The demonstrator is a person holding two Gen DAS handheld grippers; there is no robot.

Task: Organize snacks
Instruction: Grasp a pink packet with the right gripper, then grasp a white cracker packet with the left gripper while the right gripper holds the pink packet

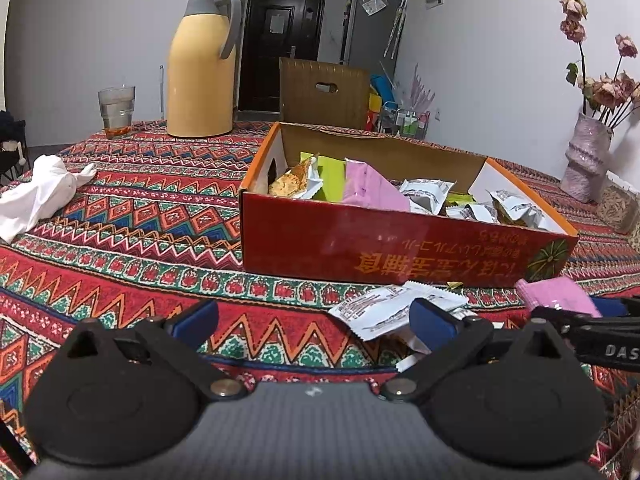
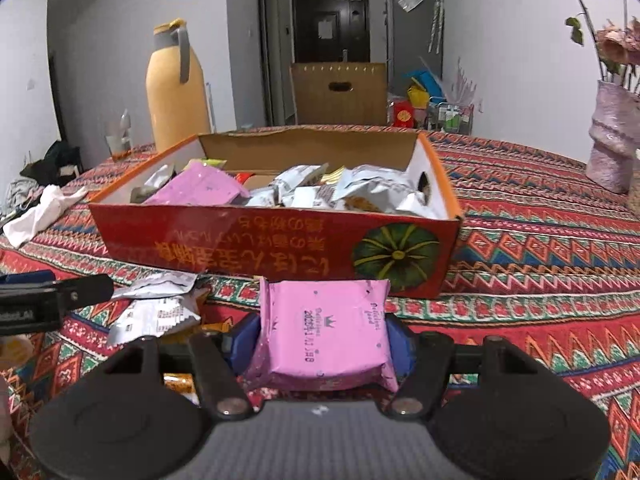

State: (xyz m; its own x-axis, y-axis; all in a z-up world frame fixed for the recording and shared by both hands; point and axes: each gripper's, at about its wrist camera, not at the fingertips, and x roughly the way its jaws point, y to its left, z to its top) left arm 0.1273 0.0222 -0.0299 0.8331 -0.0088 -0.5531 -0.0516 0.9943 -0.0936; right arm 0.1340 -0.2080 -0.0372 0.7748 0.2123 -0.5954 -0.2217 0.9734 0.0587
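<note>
A red cardboard box (image 1: 400,246) (image 2: 224,240) on the patterned tablecloth holds several snack packets, pink, green and silver-white. My right gripper (image 2: 322,338) is shut on a pink snack packet (image 2: 326,336), both blue pads pressing its sides, just in front of the box. That pink packet (image 1: 558,298) also shows at the right edge of the left wrist view. My left gripper (image 1: 316,320) stands open over the cloth with nothing between its fingers. Silver-white packets (image 1: 384,310) (image 2: 154,308) lie on the cloth before the box, beside the left gripper's right finger.
A yellow thermos jug (image 1: 202,64) and a glass (image 1: 117,110) stand behind the box at the left. A crumpled white cloth (image 1: 38,196) lies at the far left. A vase of dried flowers (image 1: 586,160) stands at the right. An orange packet (image 2: 178,382) lies beneath the right gripper.
</note>
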